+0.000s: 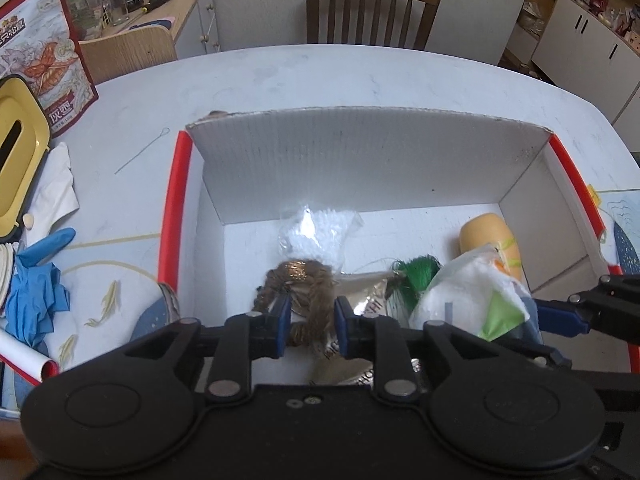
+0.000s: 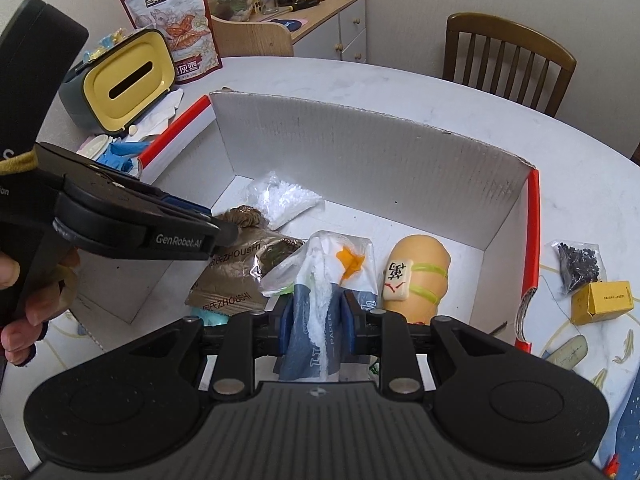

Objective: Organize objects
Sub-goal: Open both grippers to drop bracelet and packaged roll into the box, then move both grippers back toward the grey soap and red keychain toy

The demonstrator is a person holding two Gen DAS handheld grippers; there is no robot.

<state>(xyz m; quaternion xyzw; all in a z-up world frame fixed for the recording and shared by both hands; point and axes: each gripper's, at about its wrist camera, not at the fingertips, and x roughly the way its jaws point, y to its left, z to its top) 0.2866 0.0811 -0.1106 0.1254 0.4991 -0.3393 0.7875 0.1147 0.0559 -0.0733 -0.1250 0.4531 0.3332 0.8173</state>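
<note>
Two grippers work over the same white cardboard box [image 1: 360, 160] with red edges, which sits on the pale table [image 1: 320, 76]. The left gripper [image 1: 308, 322] has its jaws clenched on a brown twine bundle [image 1: 304, 280] low in the centre of its own frame. The right gripper [image 2: 318, 322] has its jaws clamped on a plastic-wrapped tissue pack [image 2: 320, 312] at the lower middle of its view.

Both held things hang inside the box, above or against a brownish foil bag [image 2: 236, 276]; whether either already rests on the contents cannot be told. The step in hand looks like placing items into the box. The next move probably calls for lowering each to a free patch of the floor and releasing the jaws without snagging the loose plastic.

Also in the box are a clear bag of white pellets [image 1: 316, 228] and a tan bottle [image 2: 420, 276] lying on its side.

Only the right wrist view shows the mahjong-tile charm on the bottle, a hand [image 2: 24, 300] on the left gripper's handle, and a yellow carton [image 2: 602, 302] and a bag of black bits [image 2: 580, 266] outside the box at right. Only the left wrist view shows something green and tufted [image 1: 416, 276] beside the tissue pack, and blue gloves [image 1: 36, 300] at far left.
</note>
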